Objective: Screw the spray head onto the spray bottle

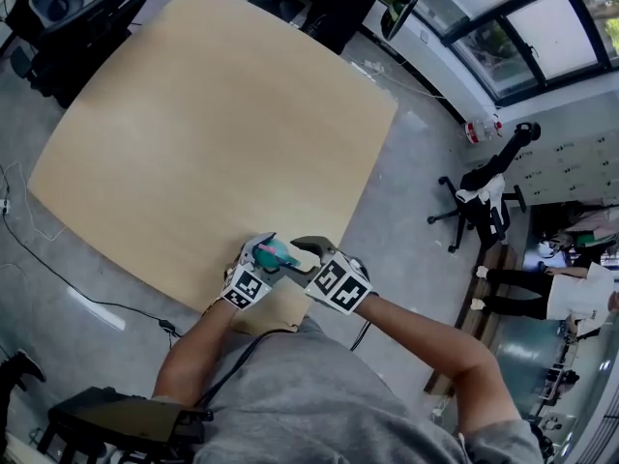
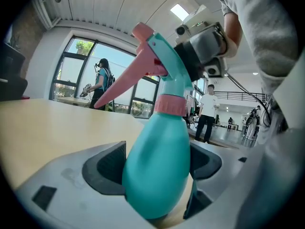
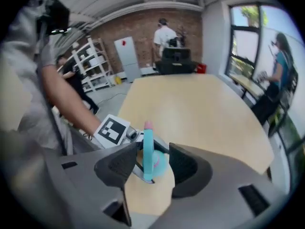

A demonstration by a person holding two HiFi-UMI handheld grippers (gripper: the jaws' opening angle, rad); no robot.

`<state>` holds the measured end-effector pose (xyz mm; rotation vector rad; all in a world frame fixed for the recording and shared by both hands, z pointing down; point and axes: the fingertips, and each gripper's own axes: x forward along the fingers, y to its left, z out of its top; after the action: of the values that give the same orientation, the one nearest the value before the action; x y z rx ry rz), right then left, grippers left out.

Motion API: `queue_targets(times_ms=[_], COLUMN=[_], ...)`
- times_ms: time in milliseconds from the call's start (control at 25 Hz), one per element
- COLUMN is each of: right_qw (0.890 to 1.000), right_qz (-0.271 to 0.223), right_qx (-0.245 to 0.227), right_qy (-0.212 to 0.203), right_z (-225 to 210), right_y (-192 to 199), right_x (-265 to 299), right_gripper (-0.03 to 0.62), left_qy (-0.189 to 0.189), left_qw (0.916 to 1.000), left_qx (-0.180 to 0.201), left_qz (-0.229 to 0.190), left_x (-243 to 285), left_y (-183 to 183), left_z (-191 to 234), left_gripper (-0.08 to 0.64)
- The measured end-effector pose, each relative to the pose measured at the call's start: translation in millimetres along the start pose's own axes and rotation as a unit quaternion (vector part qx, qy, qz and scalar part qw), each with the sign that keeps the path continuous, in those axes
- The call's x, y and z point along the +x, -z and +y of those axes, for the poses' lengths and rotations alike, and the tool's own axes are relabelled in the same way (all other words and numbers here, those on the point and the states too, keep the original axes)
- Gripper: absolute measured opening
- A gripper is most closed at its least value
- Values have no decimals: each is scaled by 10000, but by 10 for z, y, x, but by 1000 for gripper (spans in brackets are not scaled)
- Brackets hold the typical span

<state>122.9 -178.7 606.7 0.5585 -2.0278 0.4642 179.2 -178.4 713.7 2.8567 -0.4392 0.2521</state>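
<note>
A teal spray bottle (image 1: 276, 255) with a pink collar (image 2: 169, 104) and pink trigger (image 2: 121, 85) is held just above the near edge of the wooden table (image 1: 213, 114). My left gripper (image 1: 263, 262) is shut on the bottle's body (image 2: 157, 171), pads pressing both sides. The teal spray head (image 2: 164, 63) sits on the bottle's neck. My right gripper (image 1: 302, 251) comes at it from the right and straddles the spray head (image 3: 148, 151). In the right gripper view a gap shows beside the head, so the right gripper (image 3: 148, 163) is open around it.
The table stretches away beyond the grippers. A black office chair (image 1: 484, 201) and a standing person (image 1: 571, 288) are off to the right on the grey floor. More chairs (image 1: 68, 8) stand at the far left corner. A cable (image 1: 58, 278) runs along the floor at left.
</note>
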Motion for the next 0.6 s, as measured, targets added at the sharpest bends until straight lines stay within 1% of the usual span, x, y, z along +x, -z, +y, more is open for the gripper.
queue_targets(times_ms=[40,80,120,160,200,240,280,320,360,400,440,520,600], right_qw=[9966,9824,9497,8921,8113,7228,6485,5988,5681,5476,5337,5158,4945], right_qz=[-22,53,249,547,884,1165,1322,1351,1304,1241,1206,1257,1471], right_qx=[-814,-1855,-3107,-4473,-5768,-6800,-7482,-7872,-8095,-8238,-8329,-8415,-8484], right_qy=[-125,-225,-287,-326,-354,-398,-481,-599,-707,-777,-831,-998,-1183], right_z=[12,36,63,85,90,84,85,106,142,180,213,261,248], right_y=[-94,-162,-184,-151,-67,45,153,232,271,276,263,261,357], right_x=[-121,-232,-323,-383,-406,-394,-354,-298,-232,-159,-85,56,181], right_gripper=[195,195,195,195,195,195,194,194,193,194,195,195,195], left_qy=[110,250,416,599,790,975,1139,1272,1370,1439,1480,1497,1465], left_qw=[9999,9996,9990,9980,9965,9947,9927,9910,9896,9885,9878,9873,9878], left_qx=[34,80,126,166,195,212,215,205,194,199,224,273,283], left_qz=[26,59,100,149,205,264,318,362,393,418,437,452,440], left_x=[-1,-6,-12,-18,-25,-32,-38,-41,-41,-39,-37,-36,-35], left_y=[-5,-10,-8,2,16,29,36,38,39,39,39,44,53], left_z=[-4,-8,-12,-14,-14,-15,-18,-23,-32,-41,-47,-48,-42], left_gripper=[362,360,362,362,362,362,362,362,362,362,362,362,362])
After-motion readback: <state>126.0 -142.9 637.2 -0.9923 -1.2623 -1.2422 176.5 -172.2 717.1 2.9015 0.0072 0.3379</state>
